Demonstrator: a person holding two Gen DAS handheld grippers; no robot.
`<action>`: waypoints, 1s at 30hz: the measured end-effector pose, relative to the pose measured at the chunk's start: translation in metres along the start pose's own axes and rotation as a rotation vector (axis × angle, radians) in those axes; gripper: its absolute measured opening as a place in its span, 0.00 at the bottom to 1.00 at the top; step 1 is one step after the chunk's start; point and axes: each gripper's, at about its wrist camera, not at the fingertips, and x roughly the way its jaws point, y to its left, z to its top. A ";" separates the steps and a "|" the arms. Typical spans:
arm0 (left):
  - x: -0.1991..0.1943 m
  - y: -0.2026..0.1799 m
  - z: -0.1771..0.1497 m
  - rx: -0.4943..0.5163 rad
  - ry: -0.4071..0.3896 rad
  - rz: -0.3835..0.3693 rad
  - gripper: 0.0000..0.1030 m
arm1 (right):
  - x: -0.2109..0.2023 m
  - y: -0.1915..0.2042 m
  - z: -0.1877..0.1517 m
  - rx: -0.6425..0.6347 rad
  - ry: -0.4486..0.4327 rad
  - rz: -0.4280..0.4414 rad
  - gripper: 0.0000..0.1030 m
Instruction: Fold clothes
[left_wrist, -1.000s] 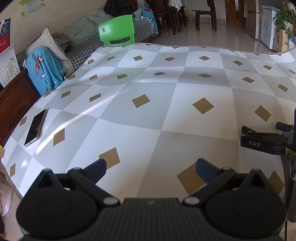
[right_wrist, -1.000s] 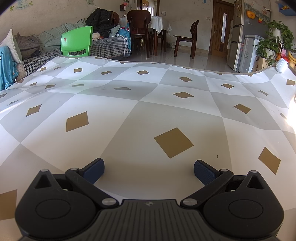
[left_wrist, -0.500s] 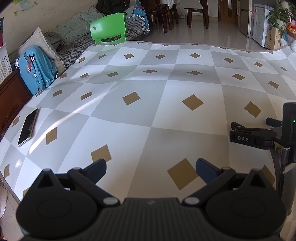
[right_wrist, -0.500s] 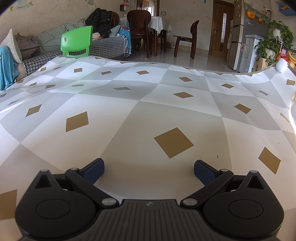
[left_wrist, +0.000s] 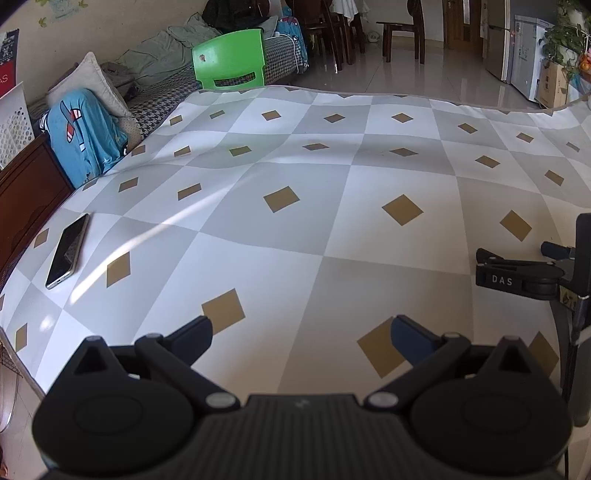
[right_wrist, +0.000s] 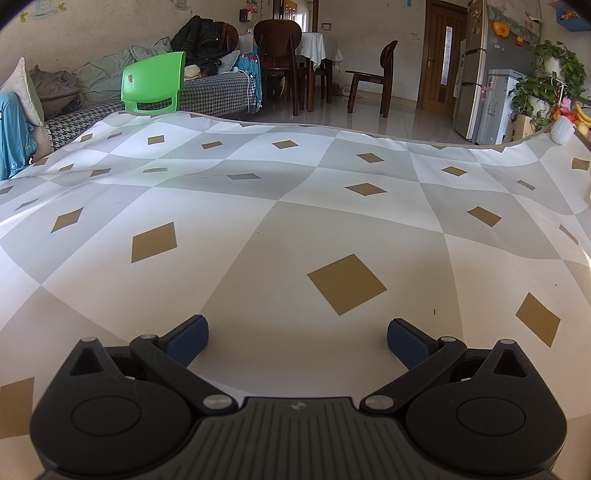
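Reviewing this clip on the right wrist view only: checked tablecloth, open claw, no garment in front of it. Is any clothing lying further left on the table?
Observer: None shows on the tablecloth in the left wrist view; only a phone lies near its left edge.
Operator: Where is the nearest garment, then?
Observer: A blue garment is draped at the end of the sofa, off the table's left side.
Operator: Is the left claw holding anything?
Observer: No, the left claw is open and empty above the cloth.
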 end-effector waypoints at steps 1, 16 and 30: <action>0.001 0.001 -0.002 0.000 0.007 -0.009 1.00 | 0.000 0.000 0.000 0.000 0.000 0.000 1.00; 0.007 0.040 -0.018 -0.049 0.063 -0.031 1.00 | 0.000 0.000 0.000 0.000 0.000 0.000 1.00; 0.001 0.072 -0.015 -0.155 0.059 -0.048 1.00 | 0.000 0.000 0.000 0.000 0.000 0.000 1.00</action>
